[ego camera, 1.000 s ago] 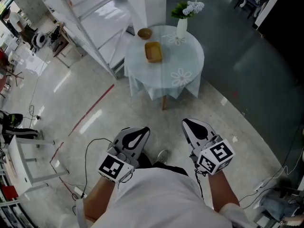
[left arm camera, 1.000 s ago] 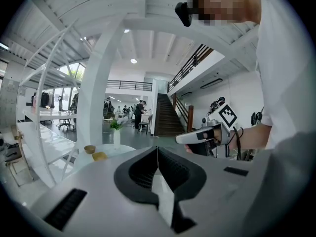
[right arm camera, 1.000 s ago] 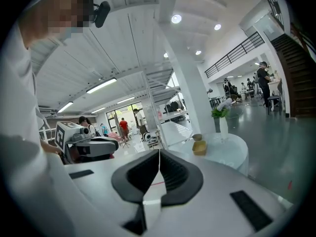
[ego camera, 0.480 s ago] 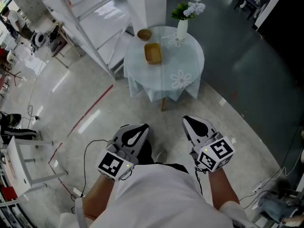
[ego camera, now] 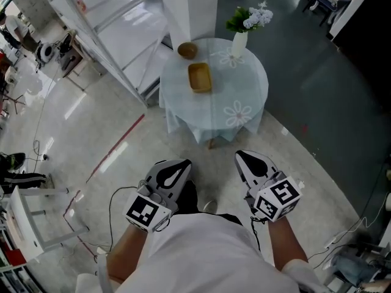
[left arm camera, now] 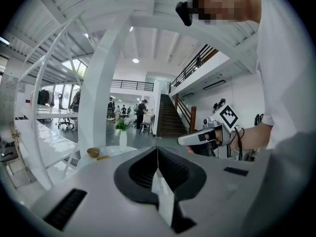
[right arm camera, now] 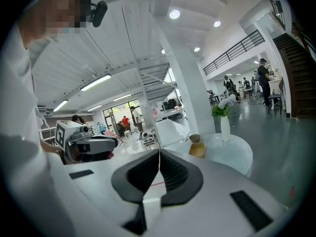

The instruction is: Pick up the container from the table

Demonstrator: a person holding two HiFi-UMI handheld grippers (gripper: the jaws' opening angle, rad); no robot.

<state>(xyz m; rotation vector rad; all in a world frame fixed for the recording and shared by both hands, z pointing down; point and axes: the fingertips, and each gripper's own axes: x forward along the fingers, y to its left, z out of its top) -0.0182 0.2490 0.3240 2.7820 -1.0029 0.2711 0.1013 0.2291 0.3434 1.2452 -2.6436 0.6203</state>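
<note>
Head view shows my left tool and right tool pressed closed on nothing, held low because the container sits on the worktop well ahead of me.

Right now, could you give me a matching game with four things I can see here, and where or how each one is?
Things:
1. vase
2. round bowl
3. rectangular container
4. left hand-held gripper

Descriptions:
A. shut, holding nothing
B. at the far left edge of the table
C. holds white flowers
D. lies nearer the table's middle, apart from the bowl

Pairs: 1-C, 2-B, 3-D, 4-A
</note>
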